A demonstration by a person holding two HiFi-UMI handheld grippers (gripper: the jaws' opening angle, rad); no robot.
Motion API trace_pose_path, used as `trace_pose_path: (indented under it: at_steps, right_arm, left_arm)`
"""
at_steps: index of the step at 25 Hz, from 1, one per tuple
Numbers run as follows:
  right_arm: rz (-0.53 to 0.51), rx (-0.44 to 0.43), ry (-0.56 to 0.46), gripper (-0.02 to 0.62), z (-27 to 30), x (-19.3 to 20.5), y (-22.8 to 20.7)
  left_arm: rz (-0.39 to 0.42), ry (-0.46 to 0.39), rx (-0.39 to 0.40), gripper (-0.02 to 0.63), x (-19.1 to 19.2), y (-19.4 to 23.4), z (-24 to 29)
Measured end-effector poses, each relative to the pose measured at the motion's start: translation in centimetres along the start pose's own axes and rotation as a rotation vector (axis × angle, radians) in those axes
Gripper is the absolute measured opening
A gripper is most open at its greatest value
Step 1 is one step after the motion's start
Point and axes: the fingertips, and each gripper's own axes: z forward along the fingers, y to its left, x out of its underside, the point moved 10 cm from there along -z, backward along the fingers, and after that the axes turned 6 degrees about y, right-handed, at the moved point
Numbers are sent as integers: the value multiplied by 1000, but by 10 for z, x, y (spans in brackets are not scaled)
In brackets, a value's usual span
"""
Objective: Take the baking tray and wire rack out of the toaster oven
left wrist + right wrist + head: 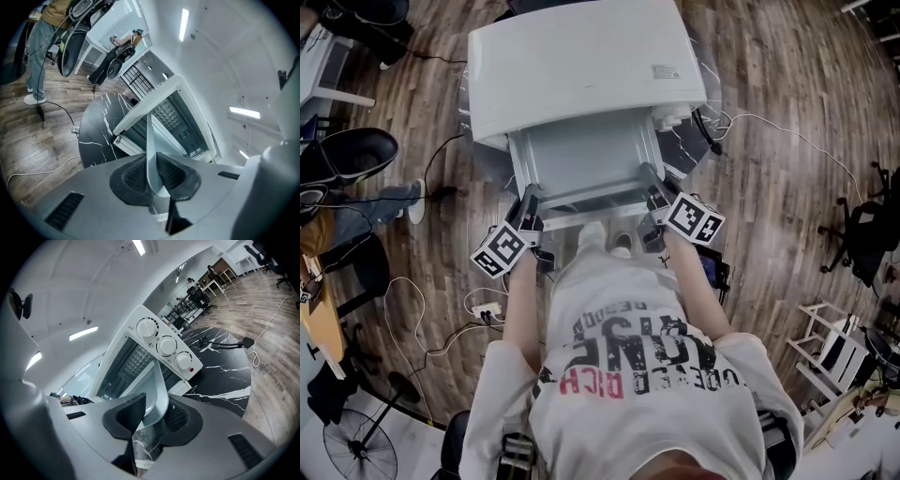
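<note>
Gripping the baking tray by its near corners, my left tool and right tool are both clenched on its rim; it sticks partly out of the toaster oven.

A round black marble table is seen on a wooden floor. A white cable and a power strip are laid there, and a fan is stood nearby.
</note>
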Motion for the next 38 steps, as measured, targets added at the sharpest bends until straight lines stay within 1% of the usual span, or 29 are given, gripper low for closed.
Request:
trace_pose_path:
  at_steps: [13,21,28,38]
  right_arm:
    - [-24,7,9,92,-28,18,-5]
    - [-50,-26,-4,92,-48,22,-3]
    - [-49,-43,19,92,-65,36,-6]
    - [-62,-66,20,92,-92,45,-6]
  left_arm:
    - [-31,7,-1,39,36,2,-25]
    - [-25,-24,3,38,55,-6,-43]
    - [-31,-47,-5,38,75,-9,-64]
    - [-37,-72,-7,39,101,-18,-87]
